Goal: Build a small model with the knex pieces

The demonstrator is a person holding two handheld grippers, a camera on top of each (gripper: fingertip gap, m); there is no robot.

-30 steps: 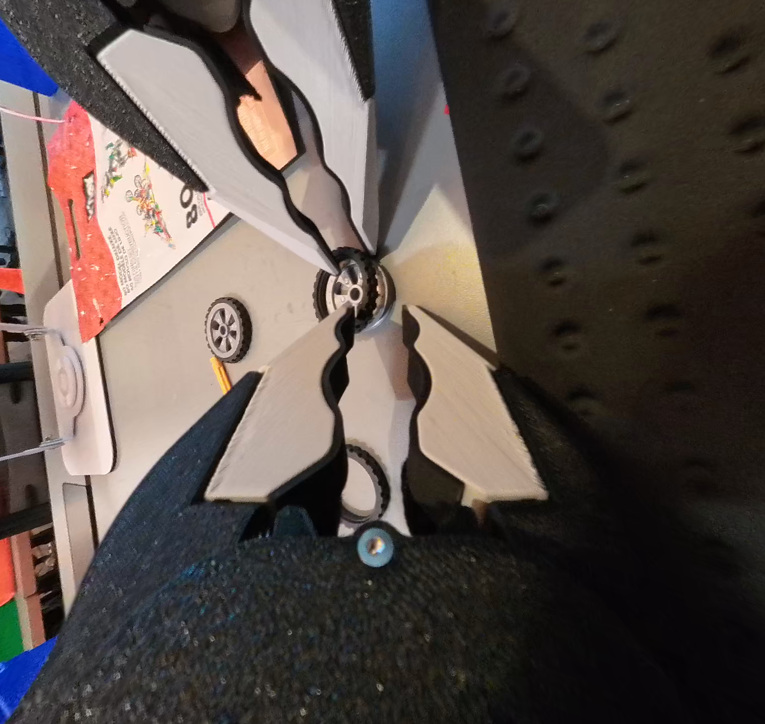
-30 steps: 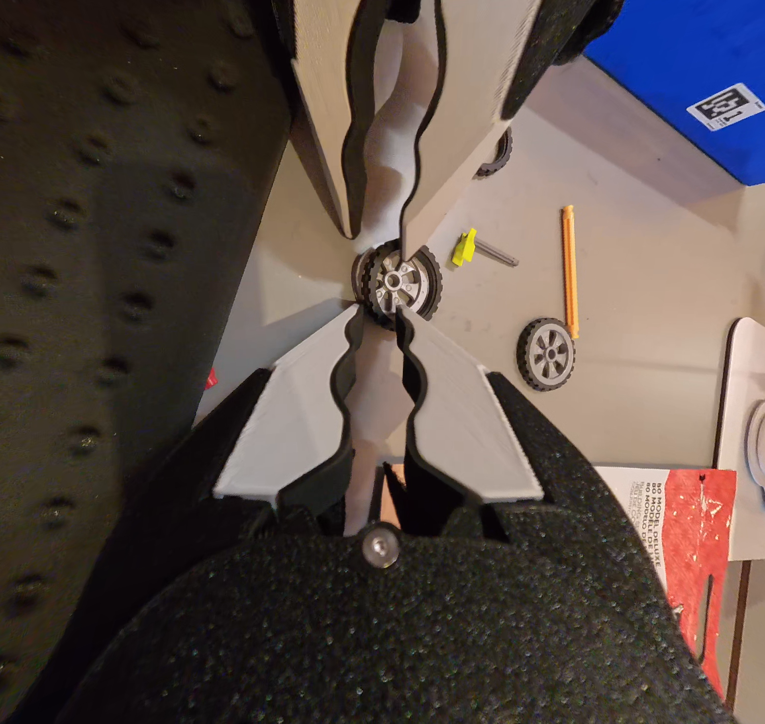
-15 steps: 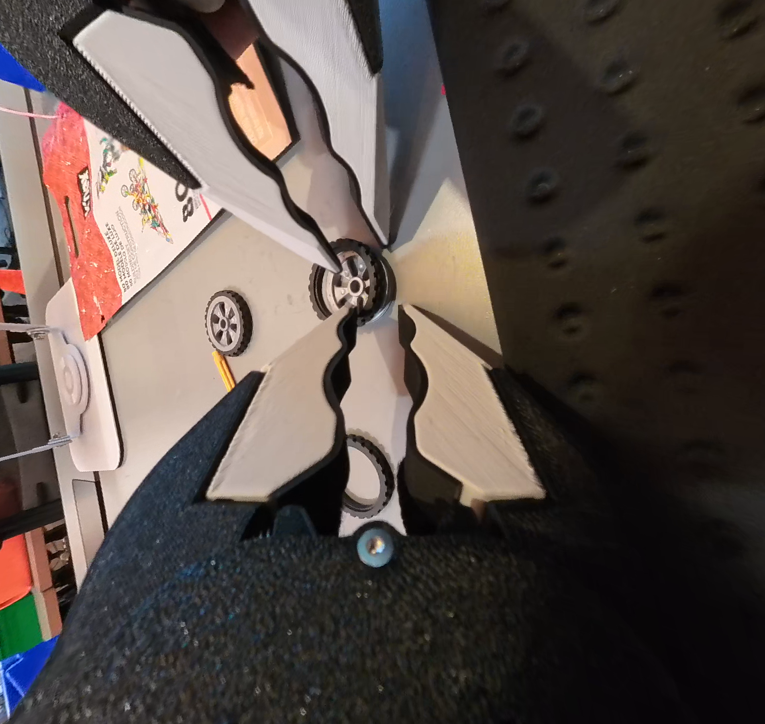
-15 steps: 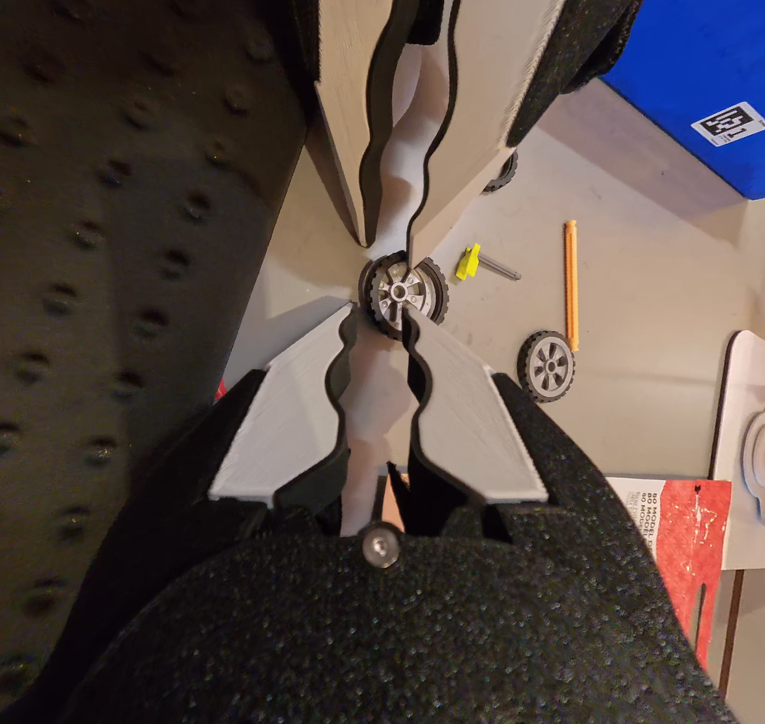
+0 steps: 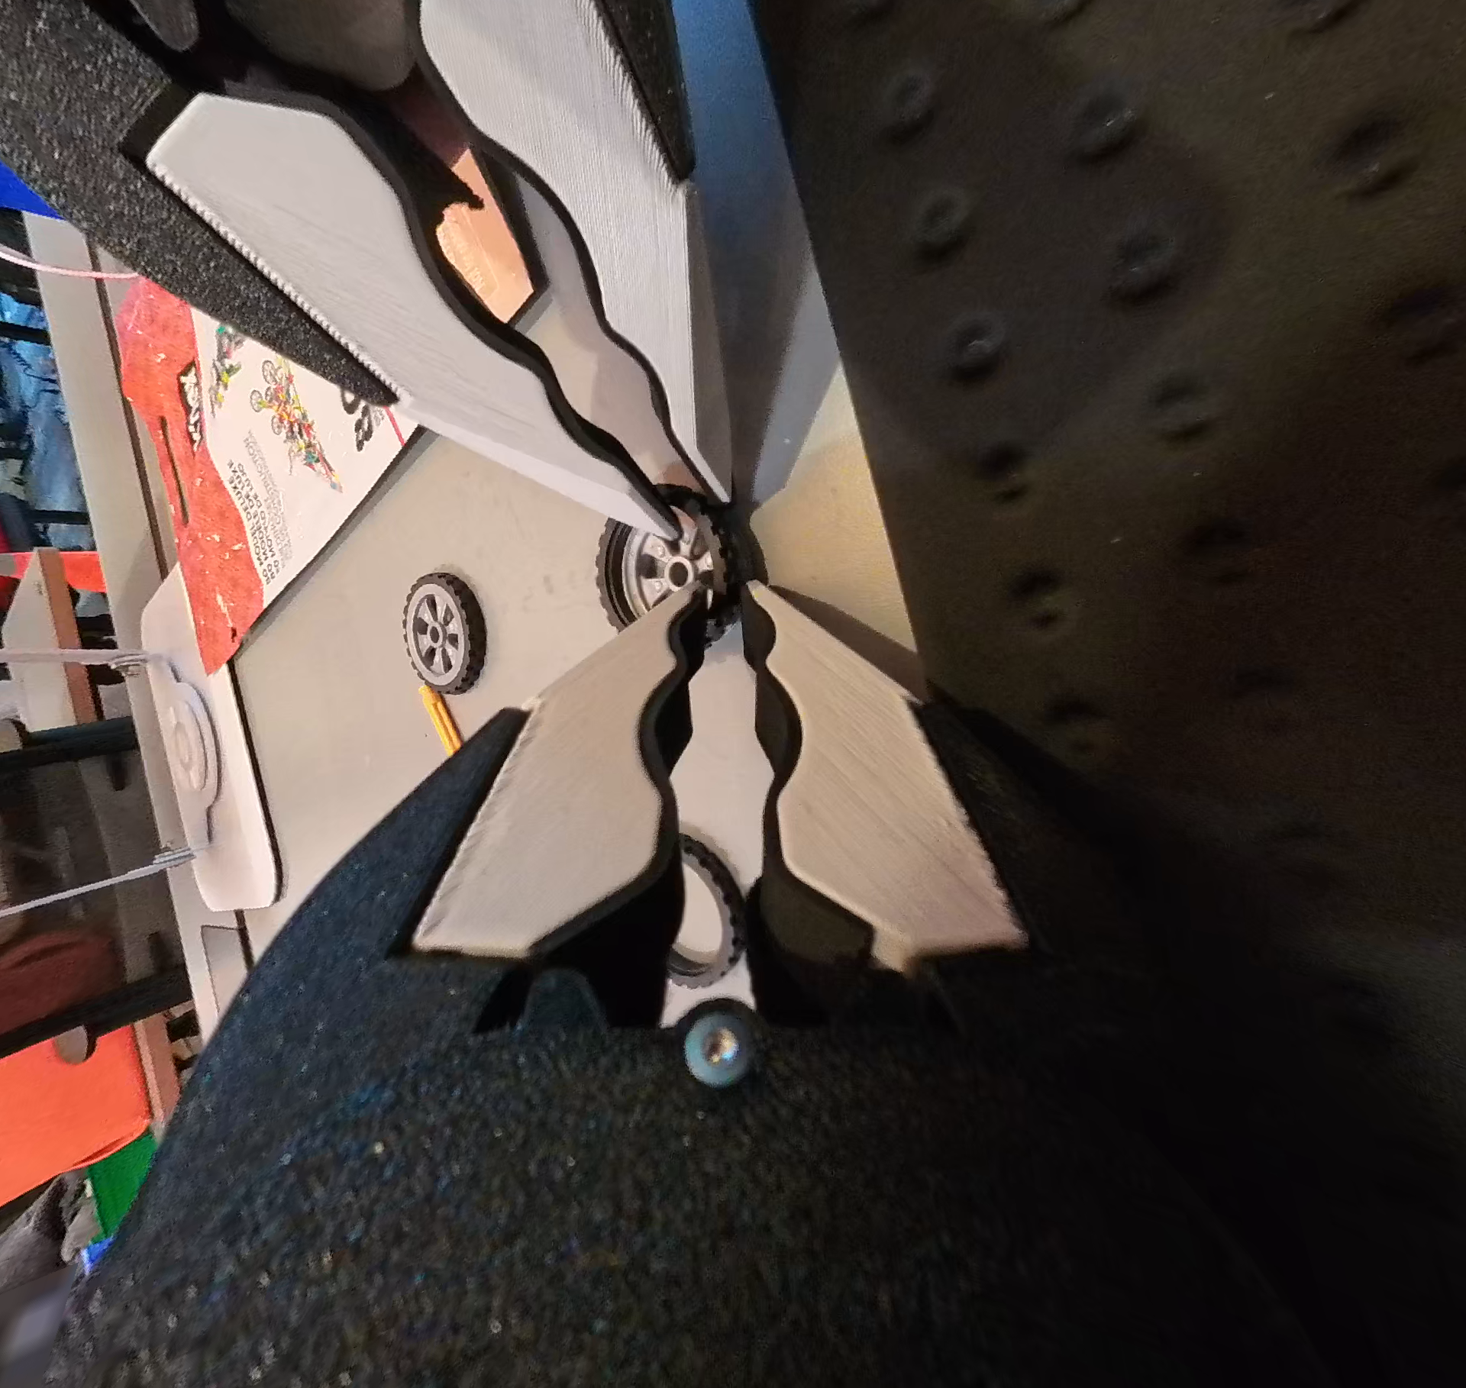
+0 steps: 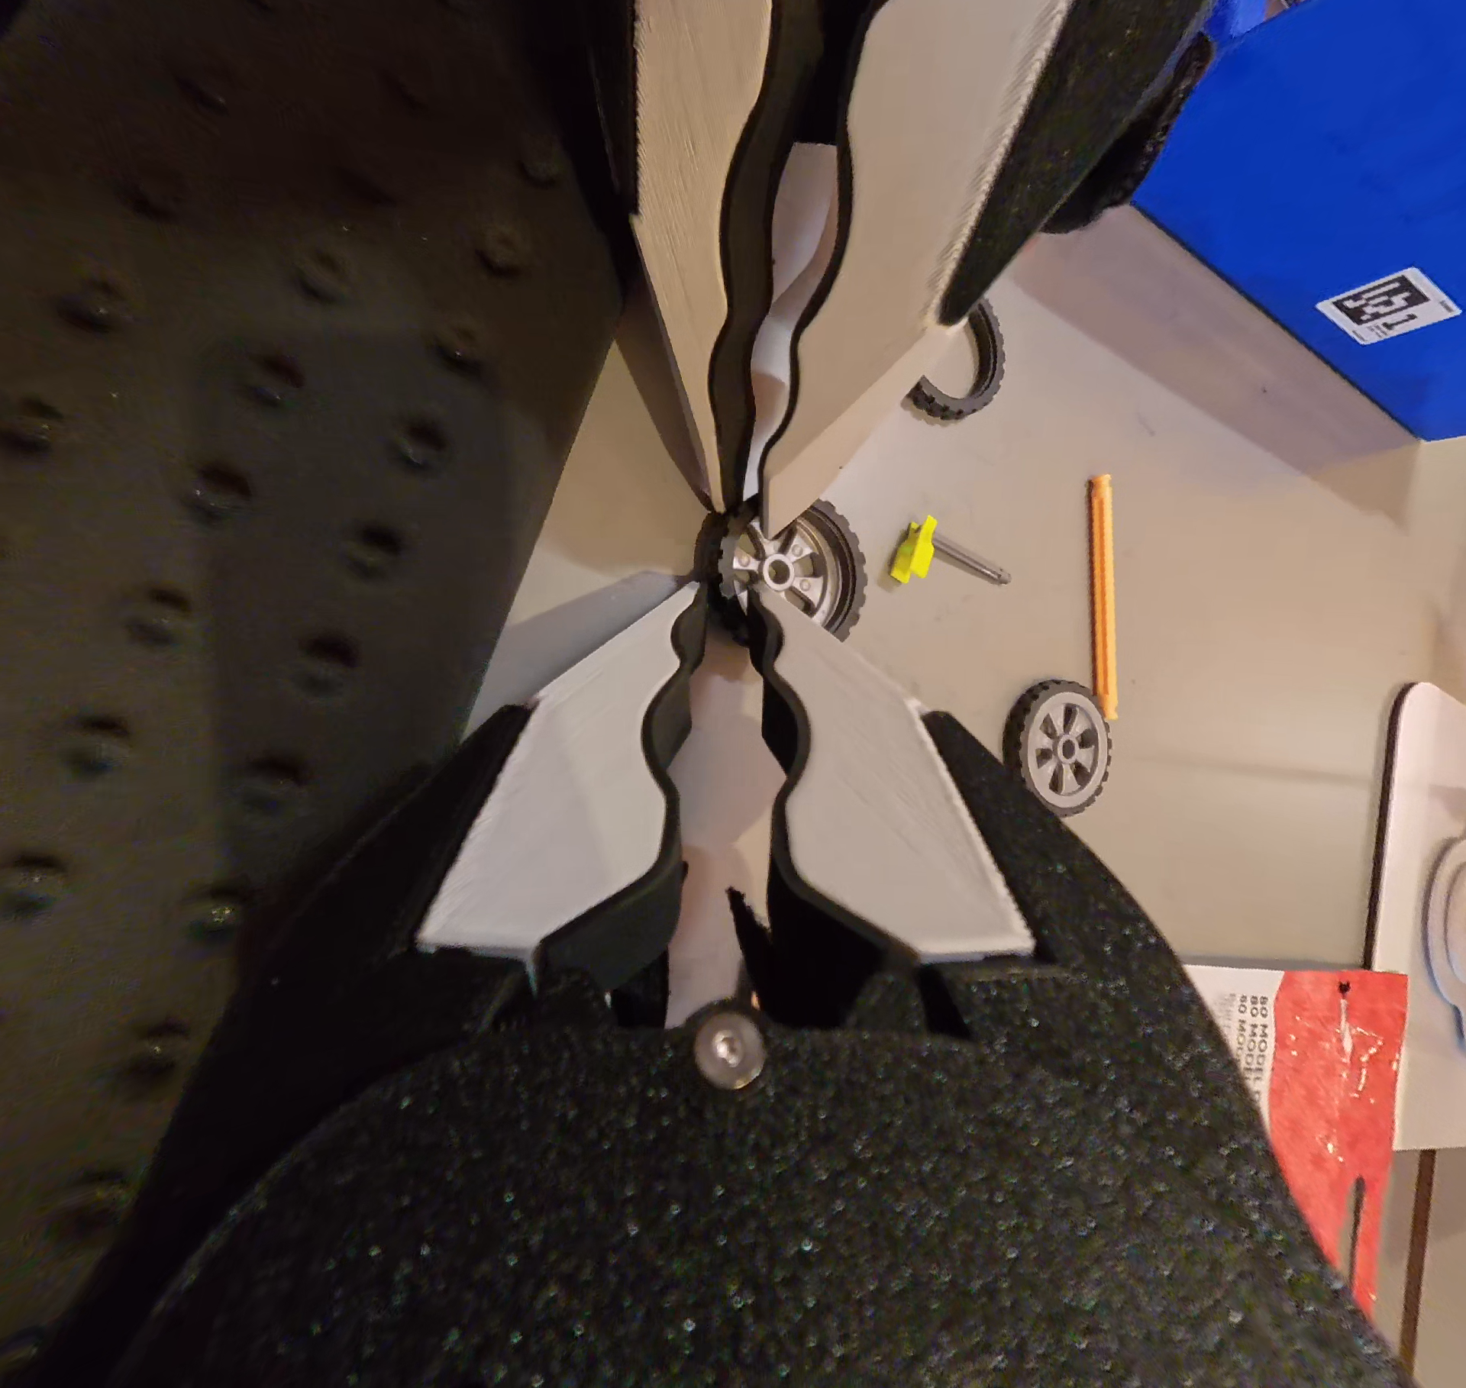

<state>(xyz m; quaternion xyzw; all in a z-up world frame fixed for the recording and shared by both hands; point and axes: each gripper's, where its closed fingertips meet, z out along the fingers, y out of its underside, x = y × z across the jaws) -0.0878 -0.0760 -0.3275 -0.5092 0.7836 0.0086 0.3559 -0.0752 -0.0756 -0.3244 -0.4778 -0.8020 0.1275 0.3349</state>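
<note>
A small toy wheel (image 5: 666,572) with a grey spoked hub and a black toothed tyre is held off the grey table (image 5: 341,731). A second black tyre edge (image 5: 728,557) sits tight against it. My left gripper (image 5: 720,603) comes from below and is shut on this wheel pair. My right gripper (image 6: 731,618) is shut on it from the opposite side. In the right wrist view the hub (image 6: 776,572) shows just right of the fingertips, and the left gripper (image 6: 742,513) comes down from above. How the two pieces are joined is hidden.
On the table lie a loose wheel (image 6: 1059,747), an orange rod (image 6: 1101,596), a yellow-headed pin (image 6: 920,553) and an empty black tyre (image 6: 964,366). A blue box (image 6: 1333,200) stands behind. A red and white card (image 5: 238,461) and a dimpled black surface (image 5: 1150,398) flank the grippers. Both grippers' tips are close together, under 4 cm apart.
Both grippers stay clamped on the wheel. The left gripper's fingers have drawn closer together. The grey hub now shows more to the side of the black tyre edge.
</note>
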